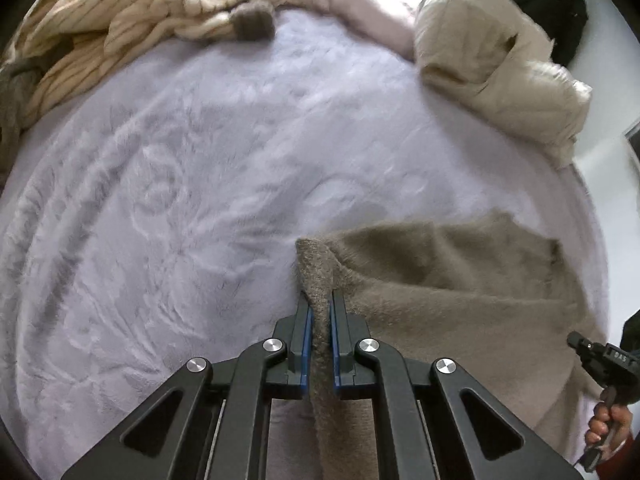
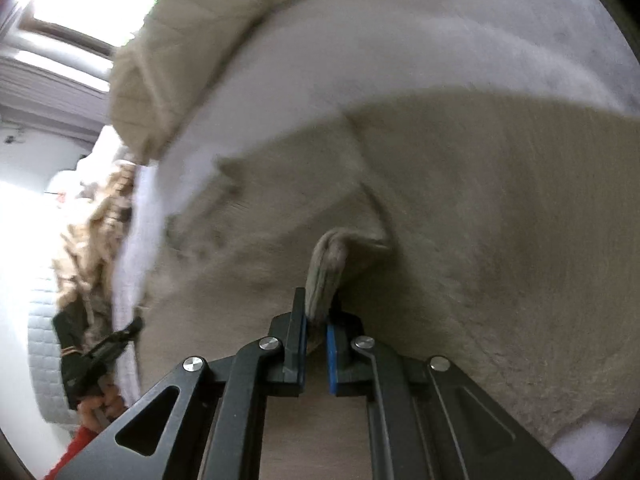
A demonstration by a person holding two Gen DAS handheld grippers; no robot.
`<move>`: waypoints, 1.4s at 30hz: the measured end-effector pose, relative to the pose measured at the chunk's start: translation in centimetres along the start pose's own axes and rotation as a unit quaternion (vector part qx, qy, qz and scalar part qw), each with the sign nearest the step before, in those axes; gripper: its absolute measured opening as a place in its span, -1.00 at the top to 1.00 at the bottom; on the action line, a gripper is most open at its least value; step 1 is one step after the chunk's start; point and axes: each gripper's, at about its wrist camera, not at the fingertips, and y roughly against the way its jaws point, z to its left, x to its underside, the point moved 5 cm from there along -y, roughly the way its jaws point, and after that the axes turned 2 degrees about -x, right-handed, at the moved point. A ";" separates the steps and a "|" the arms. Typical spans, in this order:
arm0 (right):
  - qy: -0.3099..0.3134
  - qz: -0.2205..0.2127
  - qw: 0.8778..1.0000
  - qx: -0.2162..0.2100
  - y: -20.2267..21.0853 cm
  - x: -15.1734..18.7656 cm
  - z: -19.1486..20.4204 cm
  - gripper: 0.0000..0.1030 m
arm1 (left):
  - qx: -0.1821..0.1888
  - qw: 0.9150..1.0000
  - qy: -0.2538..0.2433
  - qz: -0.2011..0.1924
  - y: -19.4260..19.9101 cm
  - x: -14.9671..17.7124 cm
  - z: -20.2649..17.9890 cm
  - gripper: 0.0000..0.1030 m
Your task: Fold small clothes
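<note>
Left gripper [image 1: 319, 312]: jaws narrow, blue pads clamped on a rolled edge of the taupe fuzzy garment [image 1: 452, 280], which runs up between the fingers and stands just past the tips. Rest of the garment spreads to the right of that gripper across the pale lavender plush blanket [image 1: 192, 200], lying in soft folds. Right gripper [image 2: 318, 312]: jaws likewise narrow, pinching a bunched, ribbed-looking fold of the same garment [image 2: 480, 208]; the fabric rises in a small loop above the fingertips and drapes away on both sides. Right wrist view is motion-blurred, so fine fabric detail cannot be read. In the left wrist view the other gripper's body [image 1: 600, 360] shows at the lower right edge, held by a hand [image 1: 608, 426] with a red sleeve below it. Far side of the bed: a cream striped blanket [image 1: 132, 28] heaped at upper left, a small grey-brown fuzzy item [image 1: 256, 22] touching its edge, a beige quilted garment [image 1: 492, 64] at upper right, a dark garment [image 1: 560, 16] behind it. The embossed blanket carries a swirl pattern near the middle
</note>
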 end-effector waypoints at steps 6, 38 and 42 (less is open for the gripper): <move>-0.030 -0.002 1.000 0.001 1.3 1.1 -1.4 0.78 | -0.079 0.996 0.024 -0.016 1.6 1.0 2.1 -0.46; -0.134 0.074 0.987 -0.057 7.3 6.4 -4.4 -0.24 | -0.104 0.993 -0.014 0.058 13.7 17.8 -13.0 -0.46; -0.145 0.090 0.984 -0.061 8.3 9.2 -4.7 -0.24 | -0.127 0.989 -0.047 0.065 14.6 19.1 -15.0 -0.46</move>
